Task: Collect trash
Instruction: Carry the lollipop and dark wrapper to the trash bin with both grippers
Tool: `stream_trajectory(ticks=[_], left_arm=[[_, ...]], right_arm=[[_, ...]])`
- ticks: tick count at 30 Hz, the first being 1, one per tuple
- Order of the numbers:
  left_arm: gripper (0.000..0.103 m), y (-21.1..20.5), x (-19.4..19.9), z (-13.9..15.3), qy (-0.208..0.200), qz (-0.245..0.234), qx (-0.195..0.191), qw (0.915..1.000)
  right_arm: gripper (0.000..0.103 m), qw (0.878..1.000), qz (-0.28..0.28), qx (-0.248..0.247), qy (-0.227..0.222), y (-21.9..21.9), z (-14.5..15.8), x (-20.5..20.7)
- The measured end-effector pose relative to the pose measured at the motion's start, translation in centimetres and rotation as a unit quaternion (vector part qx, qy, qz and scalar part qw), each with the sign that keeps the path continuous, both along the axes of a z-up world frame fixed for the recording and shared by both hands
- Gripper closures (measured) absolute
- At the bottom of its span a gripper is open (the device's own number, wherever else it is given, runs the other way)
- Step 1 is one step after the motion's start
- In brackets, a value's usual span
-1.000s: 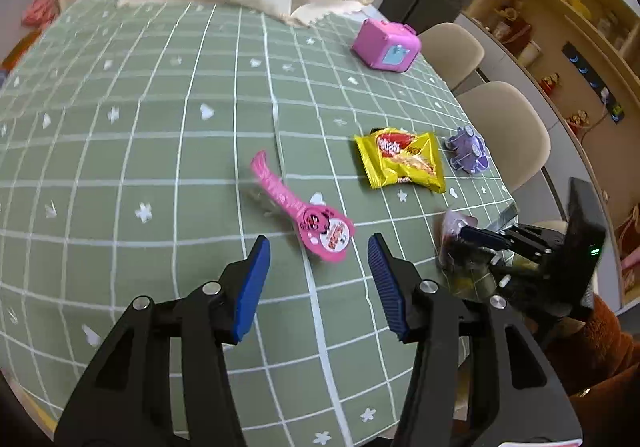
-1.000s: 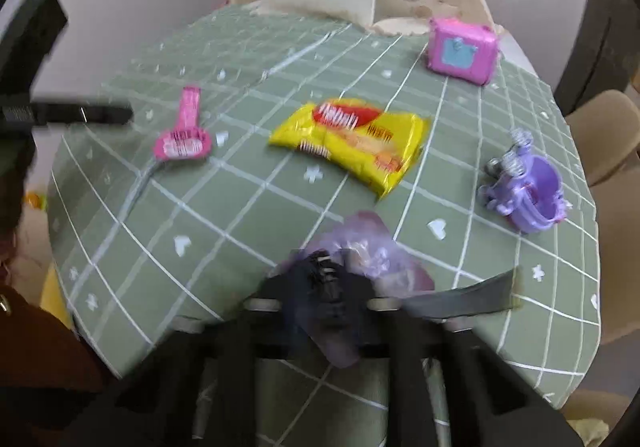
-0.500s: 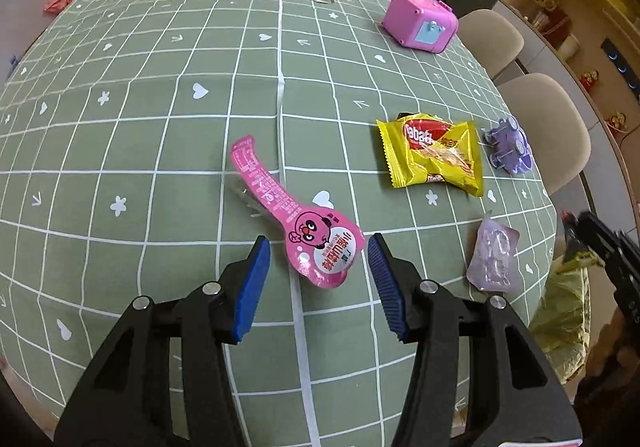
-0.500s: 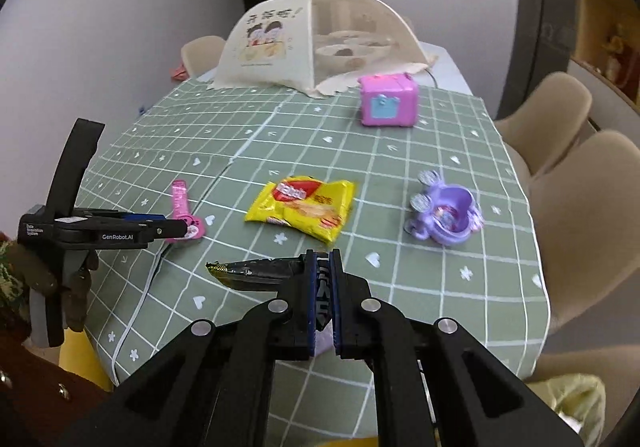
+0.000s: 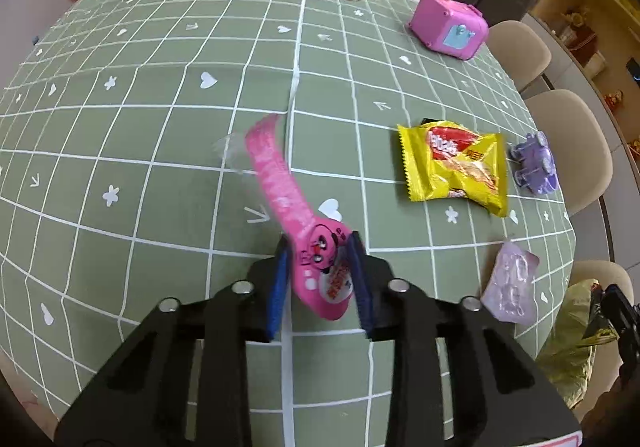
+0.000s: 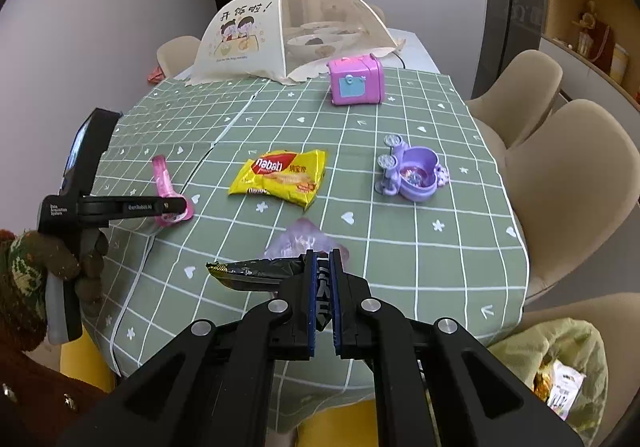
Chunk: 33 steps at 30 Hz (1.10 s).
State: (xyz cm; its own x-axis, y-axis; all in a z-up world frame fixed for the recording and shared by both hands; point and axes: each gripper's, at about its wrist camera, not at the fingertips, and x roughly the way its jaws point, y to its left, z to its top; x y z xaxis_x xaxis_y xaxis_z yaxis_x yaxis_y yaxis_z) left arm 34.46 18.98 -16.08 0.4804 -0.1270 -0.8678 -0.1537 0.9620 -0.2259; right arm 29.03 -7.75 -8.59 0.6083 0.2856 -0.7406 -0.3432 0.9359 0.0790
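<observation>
Left claw (image 5: 320, 279) is closing on the round head of the pink wrapper (image 5: 288, 203); its jaws have just been narrowing, with that head between them and the blue pads (image 5: 276, 287) at its edges. Judged from this, the grip should be finished squarely on the stiff printed head, not the limp tail, and lifted straight up so the film is not dragging on the worktop (image 5: 120, 127). The pink wrapper is glossy, spoon-shaped, with a cartoon face and a long, blurred tail reaching away across the green checked cloth. Right claw (image 6: 323, 287) is nearly shut, pinching a dark, flattened wrapper (image 6: 256, 273) above the worktop's near edge. A yellow snack packet (image 6: 280, 177) and a pale lilac blister (image 5: 510, 283) are lying uncollected; a yellow-green bag (image 6: 560, 359) is hanging below the worktop's corner.
</observation>
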Motion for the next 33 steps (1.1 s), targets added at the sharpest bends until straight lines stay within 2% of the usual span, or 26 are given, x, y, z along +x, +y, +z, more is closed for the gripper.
stream_trajectory(ticks=[3, 11, 18, 21, 25, 28, 33], left_arm=[[0.088, 0.1, -0.8, 0.7, -0.011, -0.012, -0.003, 0.9999], [0.088, 1.7, -1.8, 2.7, -0.043, -0.042, -0.016, 0.9981], [0.089, 2.3, 0.0, 2.6, -0.05, -0.102, -0.054, 0.9921], [0.089, 1.8, 0.7, 2.8, -0.062, -0.12, -0.055, 0.9893], [0.089, 0.8, -0.2, 4.2, -0.085, -0.119, -0.067, 0.9869], [0.089, -0.6, -1.9, 6.1, -0.113, -0.12, -0.057, 0.9847], [0.089, -4.4, -5.0, 9.4, -0.149, -0.12, -0.064, 0.9795]], right_arm=[[0.095, 1.0, 0.0, 0.005, 0.004, -0.1, -0.2, -0.3], [0.095, 0.999, -0.012, 0.018, 0.027, 1.6, -1.6, 1.0], [0.095, 0.998, -0.047, 0.002, 0.044, 4.0, -2.2, 3.2], [0.095, 0.997, -0.061, 0.007, 0.042, 4.1, -2.1, 4.0], [0.095, 0.998, -0.055, 0.006, 0.025, 3.7, -1.0, 3.3], [0.095, 0.999, -0.042, 0.007, 0.01, 2.7, 0.2, 1.8], [0.095, 0.999, -0.036, 0.0, -0.033, -1.4, 3.6, -2.5]])
